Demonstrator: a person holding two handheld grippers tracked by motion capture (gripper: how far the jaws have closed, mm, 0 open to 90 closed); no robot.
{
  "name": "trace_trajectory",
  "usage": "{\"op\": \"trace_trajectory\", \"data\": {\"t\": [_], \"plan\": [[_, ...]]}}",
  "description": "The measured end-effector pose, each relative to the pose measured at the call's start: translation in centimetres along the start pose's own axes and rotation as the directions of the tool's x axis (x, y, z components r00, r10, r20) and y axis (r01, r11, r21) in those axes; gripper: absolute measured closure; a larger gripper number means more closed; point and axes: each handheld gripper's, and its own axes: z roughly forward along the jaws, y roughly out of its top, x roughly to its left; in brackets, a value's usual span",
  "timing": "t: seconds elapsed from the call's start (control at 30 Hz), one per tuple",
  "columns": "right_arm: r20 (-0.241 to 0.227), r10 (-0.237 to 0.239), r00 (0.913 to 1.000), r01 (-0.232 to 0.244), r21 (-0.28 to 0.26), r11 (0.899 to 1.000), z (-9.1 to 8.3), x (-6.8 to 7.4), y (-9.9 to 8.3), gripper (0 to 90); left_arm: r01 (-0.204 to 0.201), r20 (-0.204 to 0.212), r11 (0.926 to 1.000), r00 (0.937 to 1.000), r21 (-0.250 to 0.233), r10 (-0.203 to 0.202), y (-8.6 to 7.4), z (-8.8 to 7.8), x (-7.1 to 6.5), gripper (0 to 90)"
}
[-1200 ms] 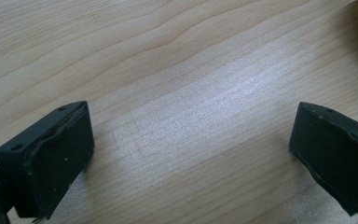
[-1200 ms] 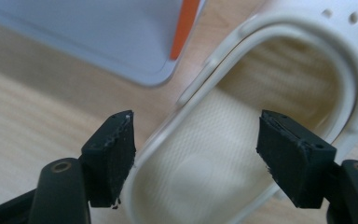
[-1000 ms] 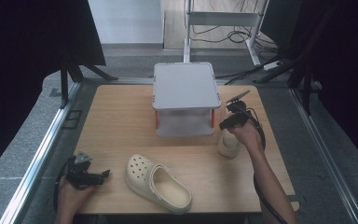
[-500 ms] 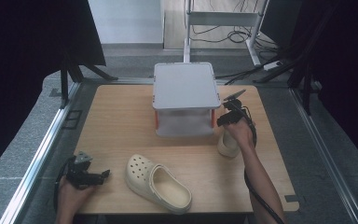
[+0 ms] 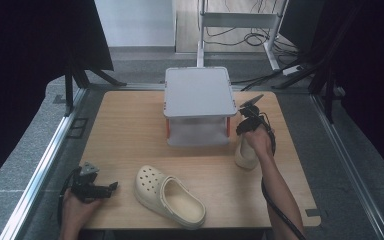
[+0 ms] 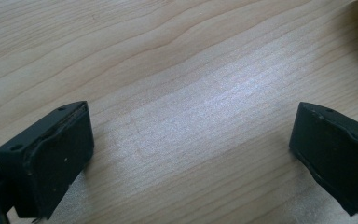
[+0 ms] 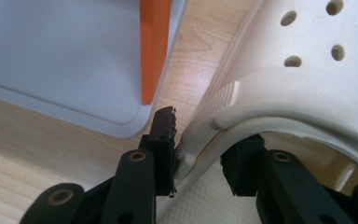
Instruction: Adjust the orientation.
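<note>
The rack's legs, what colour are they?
Orange; the rack leg shows best in the right gripper view.

Pale wooden table top (image 5: 130, 130) with fine darker grain lines; light grey plastic two-level shelf (image 5: 197, 92) on orange legs (image 7: 153, 46); cream foam clog (image 5: 169, 196) lying on the table, its toe dotted with round holes; second cream foam clog (image 7: 307, 79), likewise perforated, with a finely ribbed rim; matte black left gripper (image 5: 96, 188) and matte black right gripper (image 7: 196, 154)
</note>
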Motion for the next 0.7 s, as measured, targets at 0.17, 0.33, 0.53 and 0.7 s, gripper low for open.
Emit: {"op": "trace_trajectory", "data": {"t": [0.17, 0.33, 0.53, 0.7], "plan": [[0.003, 0.015, 0.9999, -0.015, 0.021, 1.000, -0.4, -0.6, -0.4, 73.5, 0.000, 0.000, 1.0000, 1.0000, 0.000, 0.000, 0.0, 0.0, 0.0, 0.0], [0.010, 0.017, 0.9998, -0.018, 0.022, 1.000, -0.9, -1.8, -1.2, 77.4, 0.000, 0.000, 1.0000, 1.0000, 0.000, 0.000, 0.0, 0.0, 0.0, 0.0], [0.056, -0.013, 0.9984, 0.013, 0.004, 1.000, -2.2, -3.3, -2.4, 78.0, 0.000, 0.000, 1.0000, 1.0000, 0.000, 0.000, 0.0, 0.0, 0.0, 0.0], [0.067, -0.059, 0.9960, 0.059, -0.004, 0.998, -4.6, -4.1, -3.9, 77.9, 0.000, 0.000, 1.0000, 1.0000, 0.000, 0.000, 0.0, 0.0, 0.0, 0.0]]}}
